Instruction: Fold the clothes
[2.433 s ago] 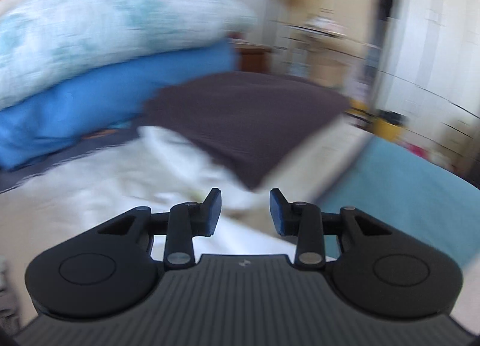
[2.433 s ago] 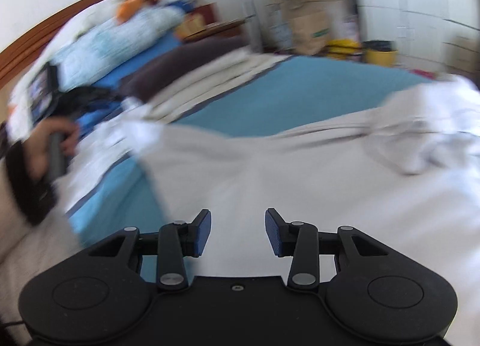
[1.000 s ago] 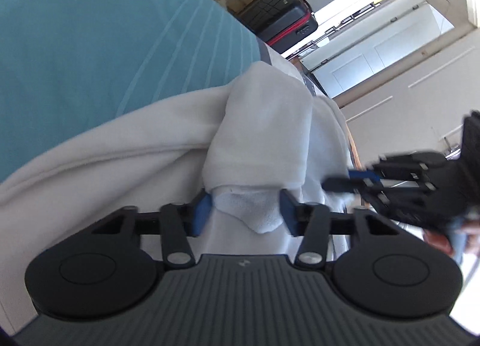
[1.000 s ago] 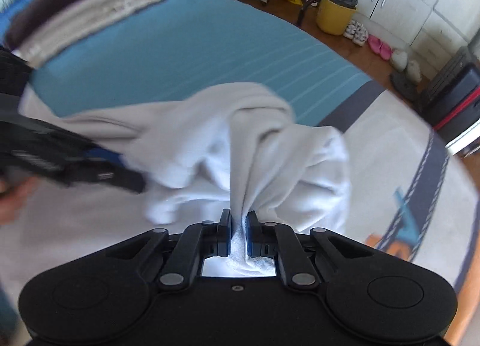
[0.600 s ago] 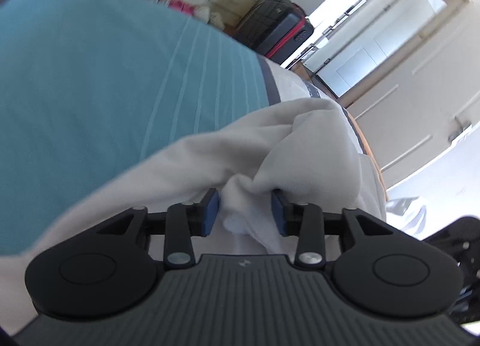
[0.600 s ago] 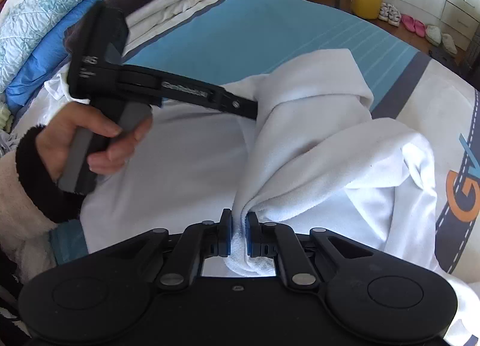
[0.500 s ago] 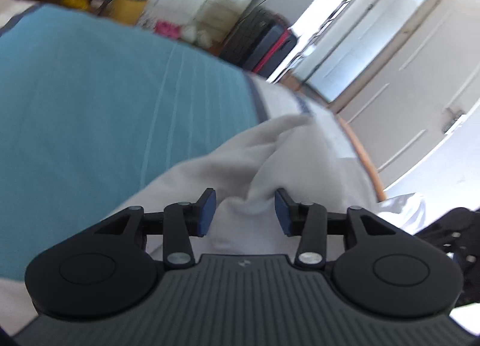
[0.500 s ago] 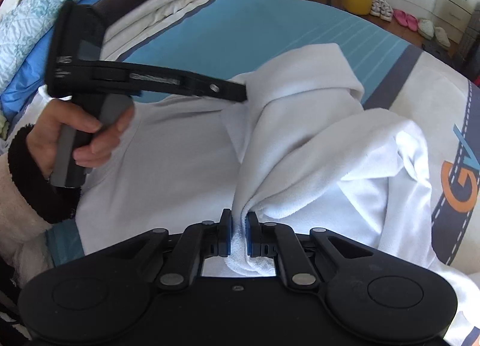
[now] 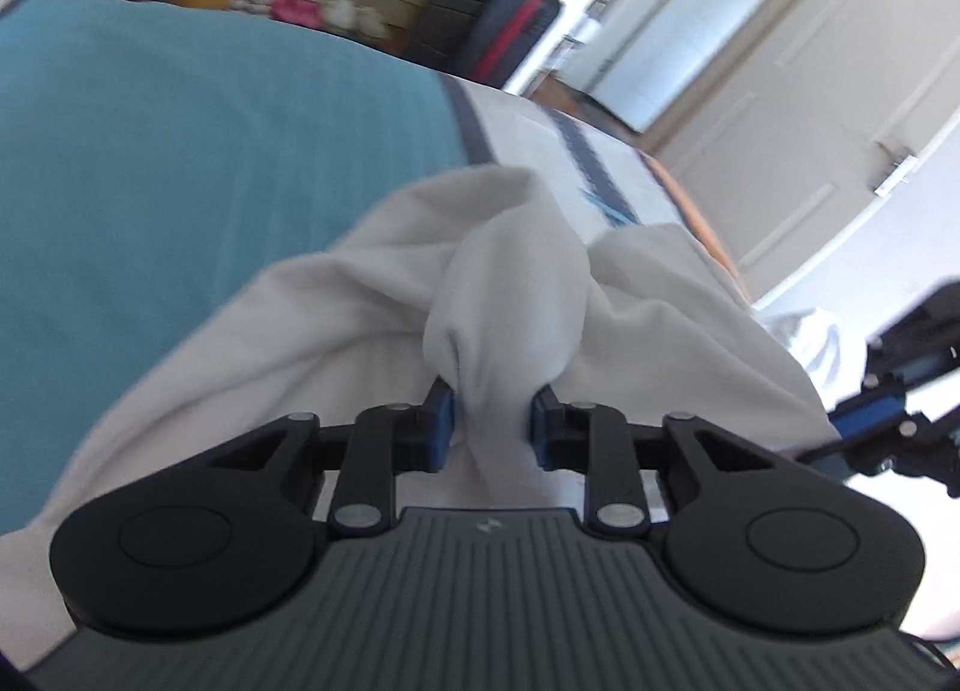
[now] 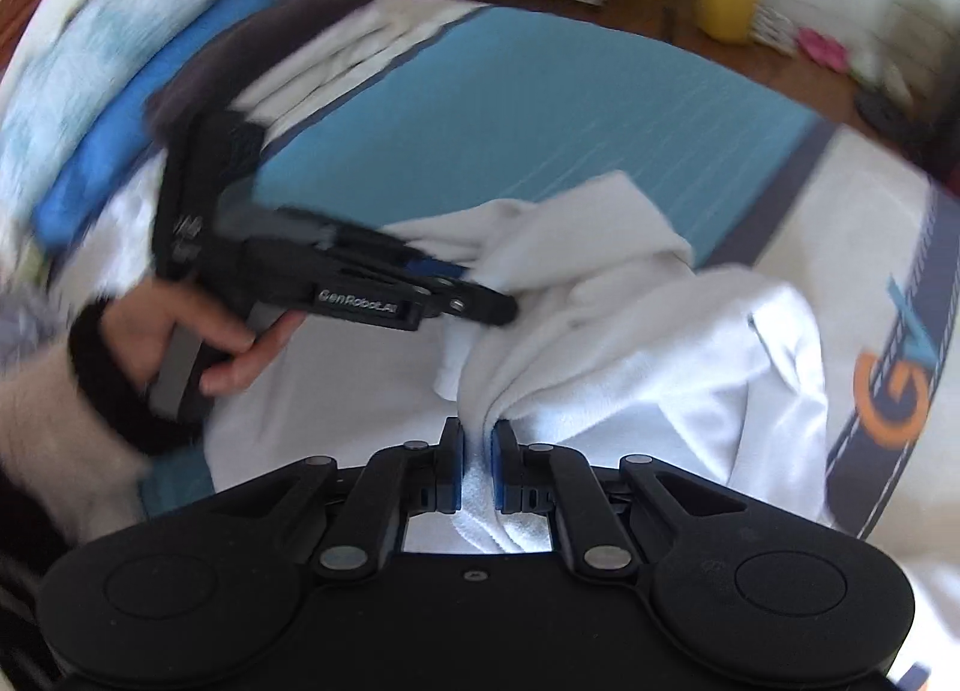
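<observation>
between left tongs [image 9: 491,421], newly pinched garment [image 9: 510,301]

We look close along each gripper's fingers, tilted down at the bed [image 9: 150,163]; both views share the white garment [image 10: 600,331] and the bed.

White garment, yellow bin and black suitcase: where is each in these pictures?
white garment [image 10: 630,355]: right wrist view, on its bunched middle folds.
yellow bin [image 10: 726,10]: right wrist view, on its side wall.
black suitcase [image 9: 498,40]: left wrist view, on its front face.
</observation>
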A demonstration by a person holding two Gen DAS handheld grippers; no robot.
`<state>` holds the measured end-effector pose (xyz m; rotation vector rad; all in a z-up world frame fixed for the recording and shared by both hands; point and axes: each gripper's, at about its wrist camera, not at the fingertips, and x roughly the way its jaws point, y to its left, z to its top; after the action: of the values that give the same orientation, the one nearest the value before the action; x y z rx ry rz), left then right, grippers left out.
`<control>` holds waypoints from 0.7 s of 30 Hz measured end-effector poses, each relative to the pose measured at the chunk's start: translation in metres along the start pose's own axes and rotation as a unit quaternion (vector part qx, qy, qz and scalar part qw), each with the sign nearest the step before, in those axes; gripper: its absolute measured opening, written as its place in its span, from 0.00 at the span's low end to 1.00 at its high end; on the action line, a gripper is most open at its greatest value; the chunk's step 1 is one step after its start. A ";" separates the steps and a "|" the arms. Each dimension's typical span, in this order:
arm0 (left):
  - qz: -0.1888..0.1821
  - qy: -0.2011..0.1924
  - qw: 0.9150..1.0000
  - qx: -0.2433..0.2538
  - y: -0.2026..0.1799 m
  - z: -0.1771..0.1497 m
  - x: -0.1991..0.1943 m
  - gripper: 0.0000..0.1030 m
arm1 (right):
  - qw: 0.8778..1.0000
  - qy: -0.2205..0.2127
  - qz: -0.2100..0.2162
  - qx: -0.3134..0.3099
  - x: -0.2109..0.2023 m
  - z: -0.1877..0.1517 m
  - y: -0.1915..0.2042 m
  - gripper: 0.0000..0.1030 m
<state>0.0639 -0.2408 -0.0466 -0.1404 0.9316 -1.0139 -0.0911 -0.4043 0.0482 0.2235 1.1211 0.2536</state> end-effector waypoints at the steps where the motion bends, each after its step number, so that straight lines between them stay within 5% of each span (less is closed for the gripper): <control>1: 0.013 -0.017 1.000 0.004 -0.001 0.003 -0.008 0.19 | 1.000 -0.008 0.008 0.025 0.002 0.001 -0.001 0.11; 8: 0.003 -0.142 0.988 -0.065 0.021 0.028 -0.080 0.20 | 0.992 -0.101 -0.025 0.066 -0.024 0.017 0.000 0.11; 16: -0.065 -0.104 0.983 -0.136 0.041 0.027 -0.066 0.22 | 0.968 -0.208 -0.075 0.117 -0.078 0.032 -0.025 0.11; 21: -0.061 -0.105 0.987 -0.103 0.022 0.019 -0.049 0.49 | 0.954 -0.248 -0.119 0.115 -0.088 0.061 -0.029 0.11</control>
<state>0.0830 -0.1962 -0.0161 -0.4742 0.8400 -0.9927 -0.0693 -0.4618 0.1408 0.3348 0.6645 -0.1481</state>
